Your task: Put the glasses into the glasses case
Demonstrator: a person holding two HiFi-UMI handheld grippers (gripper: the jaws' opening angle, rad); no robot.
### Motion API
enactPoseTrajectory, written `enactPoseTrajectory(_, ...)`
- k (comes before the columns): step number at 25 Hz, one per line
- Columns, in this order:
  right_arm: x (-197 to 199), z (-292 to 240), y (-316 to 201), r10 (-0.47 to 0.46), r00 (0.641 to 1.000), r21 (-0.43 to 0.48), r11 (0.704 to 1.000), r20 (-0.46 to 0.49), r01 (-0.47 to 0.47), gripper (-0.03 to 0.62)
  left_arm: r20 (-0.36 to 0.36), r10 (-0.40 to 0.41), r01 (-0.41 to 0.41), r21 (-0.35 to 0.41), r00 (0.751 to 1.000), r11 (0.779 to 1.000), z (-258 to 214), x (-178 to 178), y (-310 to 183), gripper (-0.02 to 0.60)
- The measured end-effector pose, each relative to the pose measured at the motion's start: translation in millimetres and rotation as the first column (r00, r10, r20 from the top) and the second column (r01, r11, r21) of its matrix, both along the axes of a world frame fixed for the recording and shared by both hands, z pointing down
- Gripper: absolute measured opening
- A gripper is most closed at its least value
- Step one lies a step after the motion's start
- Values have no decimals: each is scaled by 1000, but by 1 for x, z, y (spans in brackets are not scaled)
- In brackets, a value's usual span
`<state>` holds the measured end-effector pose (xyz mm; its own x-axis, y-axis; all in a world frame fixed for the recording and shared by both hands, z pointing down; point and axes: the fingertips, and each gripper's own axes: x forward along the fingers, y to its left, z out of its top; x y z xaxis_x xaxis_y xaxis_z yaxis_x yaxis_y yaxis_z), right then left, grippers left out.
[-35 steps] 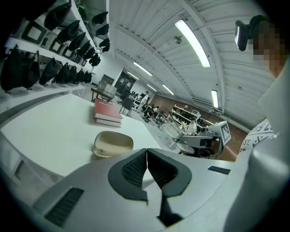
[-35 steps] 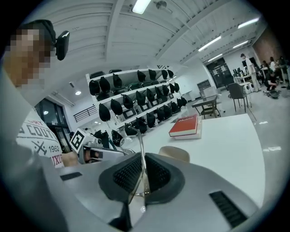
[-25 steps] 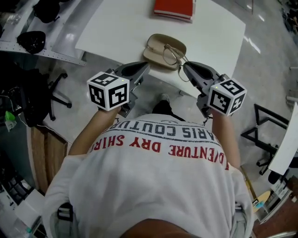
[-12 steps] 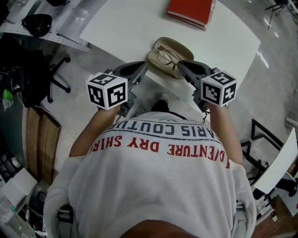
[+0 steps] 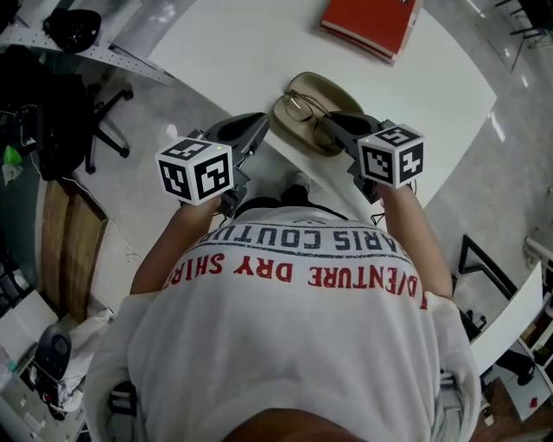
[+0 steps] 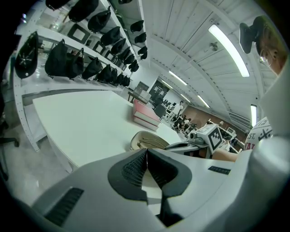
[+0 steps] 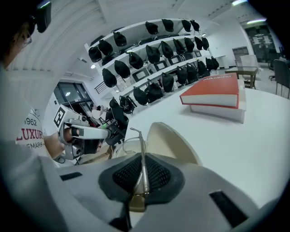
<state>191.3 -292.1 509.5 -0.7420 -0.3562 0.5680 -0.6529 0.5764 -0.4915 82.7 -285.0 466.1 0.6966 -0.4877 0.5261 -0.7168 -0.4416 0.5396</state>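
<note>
The beige glasses case (image 5: 335, 91) lies open at the near edge of the white table (image 5: 251, 52). The thin metal-framed glasses (image 5: 301, 107) hang low over the open case, their lenses at its shell. My right gripper (image 5: 326, 123) is shut on one temple arm; in the right gripper view the temple (image 7: 143, 154) runs between the pads of that gripper (image 7: 144, 174) toward the case (image 7: 170, 138). My left gripper (image 5: 260, 122) is just left of the case, off the table's edge. In the left gripper view it (image 6: 146, 165) is shut with nothing in it, the case (image 6: 144, 140) beyond.
A red book (image 5: 373, 24) lies on the table beyond the case, on a second book in the right gripper view (image 7: 213, 96). Shelves with dark helmets (image 7: 149, 68) line the far wall. An office chair (image 5: 82, 129) stands at the left on the floor.
My right gripper has carried the glasses down and to the left, from off the table's edge onto the open case. The left gripper has sunk a little beside the case.
</note>
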Motion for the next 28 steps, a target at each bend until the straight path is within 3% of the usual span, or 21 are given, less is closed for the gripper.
enactPoseTrajectory(20,-15,21,9,-121,991,-6,993,-55,120,37,9,-50,50,-29,999,998,25,-4,1,28)
enactPoseTrajectory(28,-11,11,15,-112,991,34,993,-79,114,176,13,-22,23,-28,1000,999,23,-3,7,28)
